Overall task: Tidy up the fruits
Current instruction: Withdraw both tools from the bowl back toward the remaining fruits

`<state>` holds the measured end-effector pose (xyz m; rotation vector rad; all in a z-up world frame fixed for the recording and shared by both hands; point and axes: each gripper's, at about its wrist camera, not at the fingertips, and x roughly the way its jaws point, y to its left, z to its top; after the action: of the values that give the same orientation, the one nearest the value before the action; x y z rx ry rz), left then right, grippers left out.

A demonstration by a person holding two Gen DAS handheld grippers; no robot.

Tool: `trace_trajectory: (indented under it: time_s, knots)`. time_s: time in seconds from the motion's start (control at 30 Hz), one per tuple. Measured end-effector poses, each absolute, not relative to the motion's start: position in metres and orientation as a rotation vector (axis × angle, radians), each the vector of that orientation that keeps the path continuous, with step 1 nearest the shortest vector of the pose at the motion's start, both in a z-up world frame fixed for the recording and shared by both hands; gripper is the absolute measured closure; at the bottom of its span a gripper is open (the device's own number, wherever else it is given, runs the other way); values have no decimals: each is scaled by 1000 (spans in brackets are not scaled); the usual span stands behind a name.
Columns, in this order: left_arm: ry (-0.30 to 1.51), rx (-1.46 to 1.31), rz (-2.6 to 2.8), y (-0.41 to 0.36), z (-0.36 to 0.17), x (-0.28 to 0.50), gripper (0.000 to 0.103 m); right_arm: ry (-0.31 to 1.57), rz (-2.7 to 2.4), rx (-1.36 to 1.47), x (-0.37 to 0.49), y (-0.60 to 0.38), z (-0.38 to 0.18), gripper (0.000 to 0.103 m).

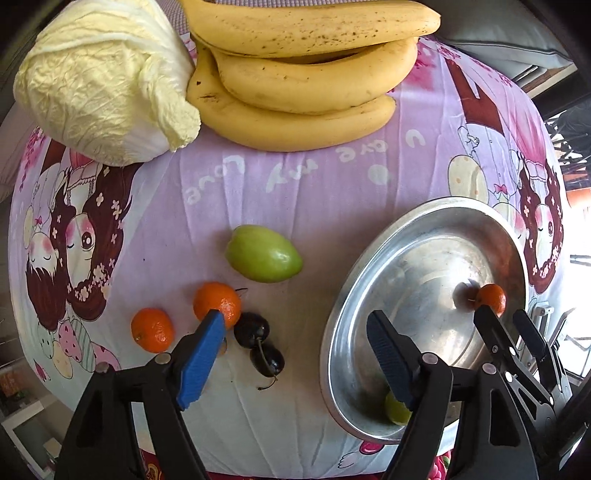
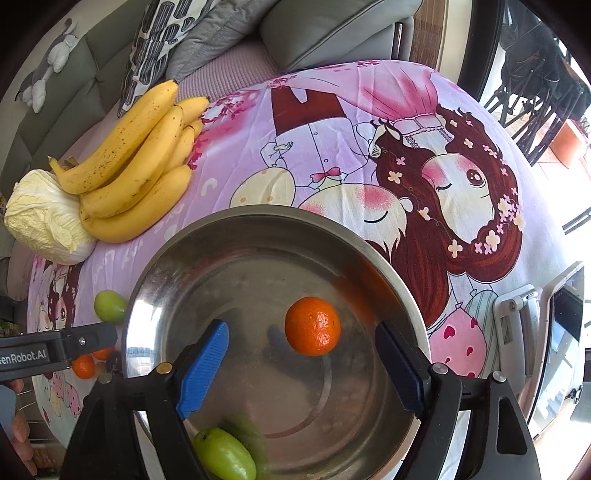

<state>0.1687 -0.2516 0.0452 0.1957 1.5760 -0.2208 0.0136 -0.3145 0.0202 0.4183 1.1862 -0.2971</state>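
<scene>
A steel bowl (image 2: 258, 218) sits on the pink printed cloth. My right gripper (image 2: 301, 328) hangs over it, open, with a mandarin (image 2: 312, 325) between the blue pads and neither pad touching it. A green fruit (image 2: 225, 454) lies at the bowl's near side. My left gripper (image 1: 295, 321) is open and holds nothing, pointing down at the cloth beside the bowl (image 1: 332, 332). Its left fingertip overlaps one mandarin (image 1: 217, 304); a second mandarin (image 1: 152, 329), two dark cherries (image 1: 251, 328) and another green fruit (image 1: 264, 254) lie close by.
A bunch of bananas (image 1: 306, 74) and a napa cabbage (image 1: 103, 81) rest at the far edge of the cloth. A grey sofa with cushions (image 2: 332, 33) stands behind. A phone on a stand (image 2: 561, 332) is to the right of the bowl.
</scene>
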Motion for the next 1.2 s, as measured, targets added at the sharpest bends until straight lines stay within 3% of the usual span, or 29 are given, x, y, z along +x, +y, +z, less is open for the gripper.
trace_trajectory:
  time_s: [0.1,0.27,0.77,1.2]
  knots:
    - [1577,194,-215,-241,40,170,21,1188,-288,423,14,-314,19,15]
    - [1569,192,-205,-227,33,167,12,1179,-277,431,13,-313,18,0]
    - [1500,195,-198,-202,36,170,10,1177,-280,454,14,-312,16,0]
    - [1511,122,-172,-130,33,160,10,1152,-156,422,23,-284,27,0]
